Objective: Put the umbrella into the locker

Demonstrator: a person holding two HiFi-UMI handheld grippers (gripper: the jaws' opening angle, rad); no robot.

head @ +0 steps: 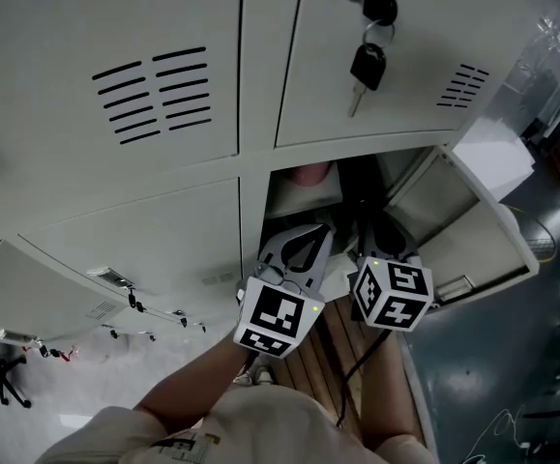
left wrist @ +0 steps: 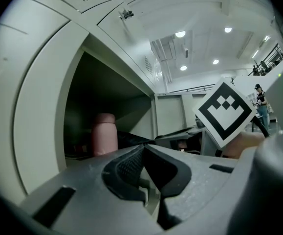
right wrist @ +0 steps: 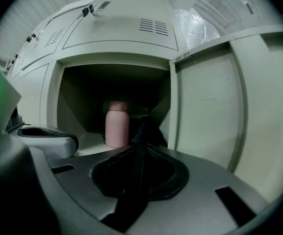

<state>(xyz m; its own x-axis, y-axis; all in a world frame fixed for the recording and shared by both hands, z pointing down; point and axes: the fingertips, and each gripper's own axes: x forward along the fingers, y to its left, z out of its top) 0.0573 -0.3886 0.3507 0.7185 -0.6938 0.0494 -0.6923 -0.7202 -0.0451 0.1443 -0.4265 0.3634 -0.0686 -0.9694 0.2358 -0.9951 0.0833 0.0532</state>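
Right tool (right wrist: pixel 141 148) tight on seemingly the umbrella (right wrist: pixel 146 130), left tool (left wrist: pixel 143 148) pressed together, pink bottle (right wrist: pixel 117 124) in locker (right wrist: pixel 112 61).

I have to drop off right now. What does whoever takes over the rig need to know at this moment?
Left gripper: shut, empty, at the locker mouth.
Right gripper: shut on the black umbrella, whose far end points into the open locker, just right of the pink bottle.
Done: door is open, umbrella is at the opening.
Left: slide it fully inside, probably clear of the bottle, then release and pull back.
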